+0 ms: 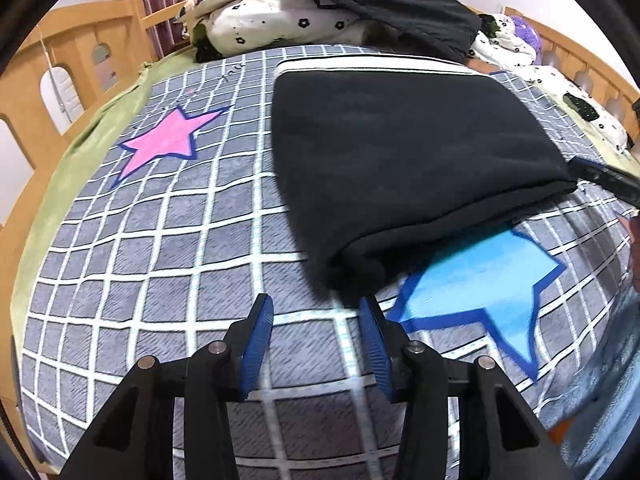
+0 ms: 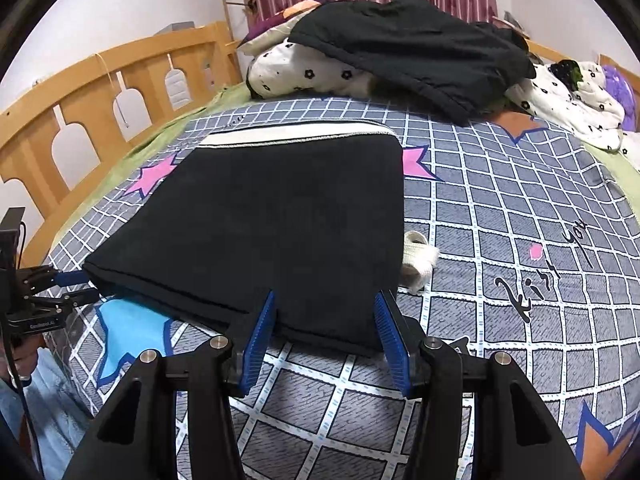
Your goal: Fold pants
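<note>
Your black pants (image 2: 260,216) lie folded on the bed (image 2: 500,240), both tools apart and empty: left tool (image 1: 316,344), right tool (image 2: 326,340). Grab one layer only, perhaps, and the fold slides open.

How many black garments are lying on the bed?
2. The folded black pants lie mid-bed on the checked grey bedspread; a crumpled black garment is draped over the flowered white bedding at the far end. Others may be hidden.
</note>
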The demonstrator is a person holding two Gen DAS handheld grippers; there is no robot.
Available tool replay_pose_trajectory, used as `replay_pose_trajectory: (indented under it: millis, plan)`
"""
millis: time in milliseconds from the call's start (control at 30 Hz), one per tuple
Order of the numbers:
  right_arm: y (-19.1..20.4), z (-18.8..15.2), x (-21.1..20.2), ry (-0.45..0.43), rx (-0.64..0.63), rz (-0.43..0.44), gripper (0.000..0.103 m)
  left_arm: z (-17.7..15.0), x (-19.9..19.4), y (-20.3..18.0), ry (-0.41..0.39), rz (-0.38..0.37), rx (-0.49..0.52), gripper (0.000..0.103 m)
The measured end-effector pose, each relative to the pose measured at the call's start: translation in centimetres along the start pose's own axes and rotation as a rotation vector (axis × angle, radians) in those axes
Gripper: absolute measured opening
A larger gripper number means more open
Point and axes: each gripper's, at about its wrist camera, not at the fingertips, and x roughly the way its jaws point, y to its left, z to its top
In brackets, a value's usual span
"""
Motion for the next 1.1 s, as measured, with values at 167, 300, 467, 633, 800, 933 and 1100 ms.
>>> replay_pose_trajectory:
  millis: [167,300,467,633,800,933,1100]
  plan:
    - [0.0,0.1,0.8,0.023,0.006,-0.018,0.051,1.3,0.0,-1.3,-0.064,-0.026,-0.003,0.026]
    - [0.0,0.2,1.2,0.028,0.01,-0.031,0.051,1.1,-1.2,-0.3,-0.19,0.06,-0.067,0.009]
    - [-0.6,0.0,1.8,0.053,0.038,-0.045,0.051,-0.5,1.0,1.5,-0.085,-0.002,-0.15,0.013]
    - [-0.6,0.2,1.8,0.053,0.025,-0.049,0.051,-1.1,-0.8,2.3,-0.076,-0.055,-0.181,0.025]
    - [-0.1,0.8,0.4,-0.028,-0.009,-0.063,0.051,-1.8,-3.2,3.0,-0.145,-0.067,-0.157,0.025]
    - [0.4,1.9,0.4,-0.075,-0.035,-0.036,0.051,1.1,-3.1,2.8,-0.176,-0.113,-0.177,0.025]
    - [0.9,2.6,2.8,-0.046,-0.045,-0.067,0.051,4.7,1.0,0.7,-0.107,-0.082,-0.148,0.029]
